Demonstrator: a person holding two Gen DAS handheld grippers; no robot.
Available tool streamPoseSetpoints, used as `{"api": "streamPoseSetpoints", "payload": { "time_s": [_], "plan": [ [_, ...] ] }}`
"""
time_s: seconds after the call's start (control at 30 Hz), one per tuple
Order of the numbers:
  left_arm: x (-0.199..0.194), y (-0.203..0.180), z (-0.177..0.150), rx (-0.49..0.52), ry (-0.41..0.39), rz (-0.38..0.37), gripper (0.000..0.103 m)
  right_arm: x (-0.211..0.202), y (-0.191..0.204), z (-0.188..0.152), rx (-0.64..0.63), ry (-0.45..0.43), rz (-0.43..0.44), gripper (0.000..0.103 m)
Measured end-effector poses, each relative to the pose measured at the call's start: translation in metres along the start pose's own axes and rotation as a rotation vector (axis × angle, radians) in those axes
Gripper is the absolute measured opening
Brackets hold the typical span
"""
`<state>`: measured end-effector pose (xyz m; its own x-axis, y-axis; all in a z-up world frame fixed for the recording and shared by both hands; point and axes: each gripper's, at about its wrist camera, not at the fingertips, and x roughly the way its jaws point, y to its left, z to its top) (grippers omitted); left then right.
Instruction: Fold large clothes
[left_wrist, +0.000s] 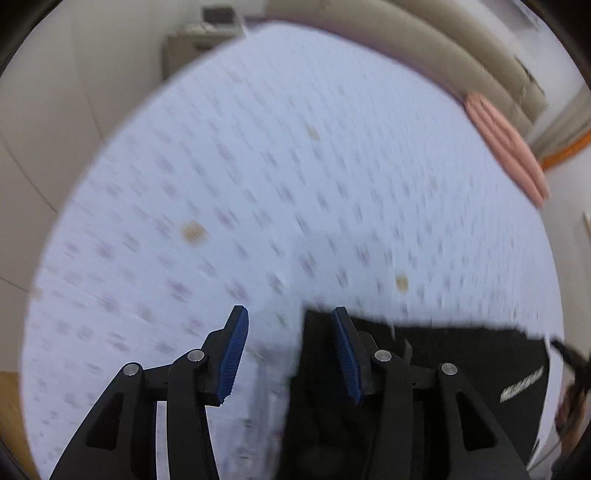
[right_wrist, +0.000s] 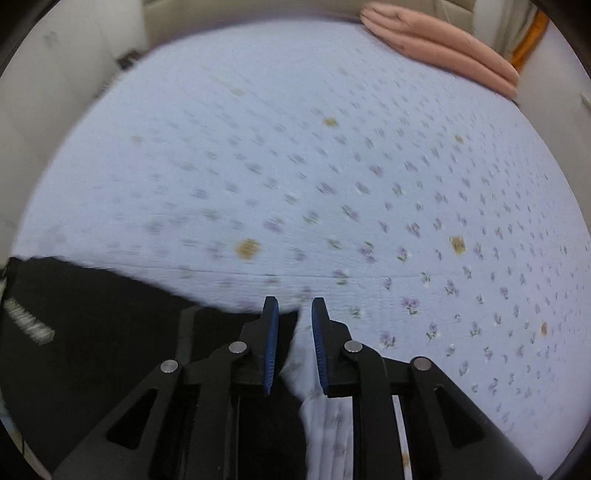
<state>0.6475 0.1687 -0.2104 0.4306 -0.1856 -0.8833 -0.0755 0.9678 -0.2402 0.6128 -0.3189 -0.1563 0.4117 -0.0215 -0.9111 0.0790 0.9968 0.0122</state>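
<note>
Two grippers work low over a black garment (right_wrist: 96, 332) spread on a bed with a pale floral sheet (right_wrist: 332, 166). In the right wrist view, at the bottom centre of the frame, the right gripper (right_wrist: 293, 325) has its blue pads (right_wrist: 271, 343) partly closed with a narrow gap between them; a bunched ridge of pale floral cloth runs up through that gap, but whether the pads truly pinch it I cannot tell. The black garment fills the lower left of that frame, its white print near the left edge. In the left wrist view the left gripper (left_wrist: 290, 343) stands wide open at the bottom centre, holding nothing; its right finger lies over the garment's upper left corner, its left finger over bare sheet. Motion blur smears this view. My judgement: the step is to seize the garment's near corners for a fold, so the left jaws should straddle the black edge squarely before closing, and the right should take only black fabric, not sheet. Farther off, a folded pink cloth (right_wrist: 443, 44) lies at the upper right, at the sheet's far edge.
</note>
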Motion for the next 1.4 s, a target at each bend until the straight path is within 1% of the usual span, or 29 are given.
{"api": "streamPoseSetpoints", "payload": {
  "time_s": [0.03,0.07,0.1,0.13,0.2,0.23,0.3,0.4,0.43,0.47,0.53,0.57,0.63,0.67,0.73,0.77,0.83,0.87,0.97,1.0,1.07,1.13,1.17,1.2,1.27,1.3,1.33,1.37,1.4],
  "plan": [
    [-0.011,0.004,0.006,-0.003,-0.019,0.015,0.049,-0.015,0.007,-0.003,-0.016,-0.011,0.003,0.035],
    [-0.023,0.006,0.009,0.005,-0.037,0.032,0.049,-0.030,0.012,-0.007,-0.022,-0.027,0.022,0.040],
    [-0.036,0.005,0.011,0.014,-0.059,0.045,0.049,-0.046,0.019,-0.012,-0.026,-0.040,0.052,0.049],
    [-0.049,0.004,0.010,0.016,-0.073,0.053,0.049,-0.058,0.026,-0.018,-0.033,-0.048,0.072,0.051],
    [-0.070,-0.004,0.001,0.029,-0.076,0.028,0.047,-0.079,0.042,-0.031,-0.036,-0.060,0.108,0.051],
    [-0.076,-0.015,-0.004,0.058,-0.070,0.029,0.047,-0.086,0.050,-0.038,-0.028,-0.052,0.132,0.051],
    [-0.093,-0.042,-0.026,0.129,-0.075,0.018,0.047,-0.092,0.069,-0.052,-0.020,-0.022,0.168,0.051],
    [-0.106,-0.088,-0.078,0.201,-0.030,-0.076,0.048,-0.095,0.101,-0.075,-0.022,0.018,0.206,0.051],
    [-0.107,-0.103,-0.094,0.212,-0.015,-0.100,0.048,-0.096,0.112,-0.083,-0.035,0.021,0.213,0.051],
    [-0.107,-0.117,-0.110,0.215,-0.005,-0.122,0.048,-0.096,0.125,-0.090,-0.059,0.024,0.200,0.051],
    [-0.104,-0.144,-0.143,0.222,0.019,-0.206,0.048,-0.089,0.142,-0.101,-0.088,0.034,0.169,0.051],
    [-0.100,-0.152,-0.152,0.228,0.029,-0.214,0.048,-0.087,0.148,-0.105,-0.100,0.036,0.165,0.051],
    [-0.080,-0.170,-0.175,0.250,0.083,-0.214,0.048,-0.079,0.160,-0.113,-0.118,0.033,0.151,0.051],
    [-0.064,-0.175,-0.187,0.249,0.109,-0.211,0.047,-0.069,0.165,-0.117,-0.136,0.045,0.126,0.051],
    [-0.040,-0.181,-0.202,0.279,0.124,-0.160,0.047,-0.041,0.174,-0.127,-0.169,0.120,0.096,0.051],
    [-0.029,-0.179,-0.206,0.269,0.127,-0.156,0.047,-0.024,0.175,-0.134,-0.160,0.160,0.100,0.051],
    [-0.018,-0.166,-0.205,0.178,0.114,-0.213,0.047,-0.010,0.172,-0.139,-0.129,0.159,0.121,0.052],
    [-0.015,-0.165,-0.204,0.177,0.114,-0.221,0.047,-0.008,0.171,-0.140,-0.124,0.154,0.129,0.051],
    [-0.017,-0.172,-0.201,0.211,0.116,-0.189,0.047,-0.006,0.172,-0.140,-0.126,0.162,0.132,0.051],
    [-0.021,-0.178,-0.200,0.242,0.118,-0.161,0.047,-0.008,0.174,-0.138,-0.137,0.174,0.128,0.051],
    [-0.033,-0.187,-0.195,0.261,0.122,-0.141,0.047,-0.017,0.174,-0.128,-0.129,0.189,0.147,0.051],
    [-0.053,-0.189,-0.184,0.233,0.098,-0.166,0.047,-0.039,0.172,-0.113,-0.109,0.130,0.199,0.051],
    [-0.062,-0.188,-0.180,0.220,0.077,-0.175,0.047,-0.051,0.172,-0.104,-0.110,0.085,0.211,0.051],
    [-0.074,-0.188,-0.172,0.200,0.039,-0.173,0.047,-0.061,0.176,-0.094,-0.121,0.041,0.204,0.051],
    [-0.081,-0.186,-0.160,0.178,0.010,-0.158,0.048,-0.070,0.187,-0.074,-0.149,-0.024,0.204,0.051],
    [-0.079,-0.184,-0.154,0.161,0.003,-0.143,0.048,-0.066,0.194,-0.065,-0.160,-0.036,0.208,0.051],
    [-0.073,-0.182,-0.151,0.149,0.015,-0.129,0.048,-0.058,0.199,-0.059,-0.165,-0.039,0.193,0.051],
    [-0.063,-0.176,-0.151,0.137,0.034,-0.116,0.048,-0.044,0.203,-0.053,-0.166,-0.030,0.171,0.051],
    [-0.050,-0.172,-0.152,0.114,0.074,-0.101,0.047,-0.032,0.204,-0.050,-0.164,-0.010,0.163,0.051]
  ]
}}
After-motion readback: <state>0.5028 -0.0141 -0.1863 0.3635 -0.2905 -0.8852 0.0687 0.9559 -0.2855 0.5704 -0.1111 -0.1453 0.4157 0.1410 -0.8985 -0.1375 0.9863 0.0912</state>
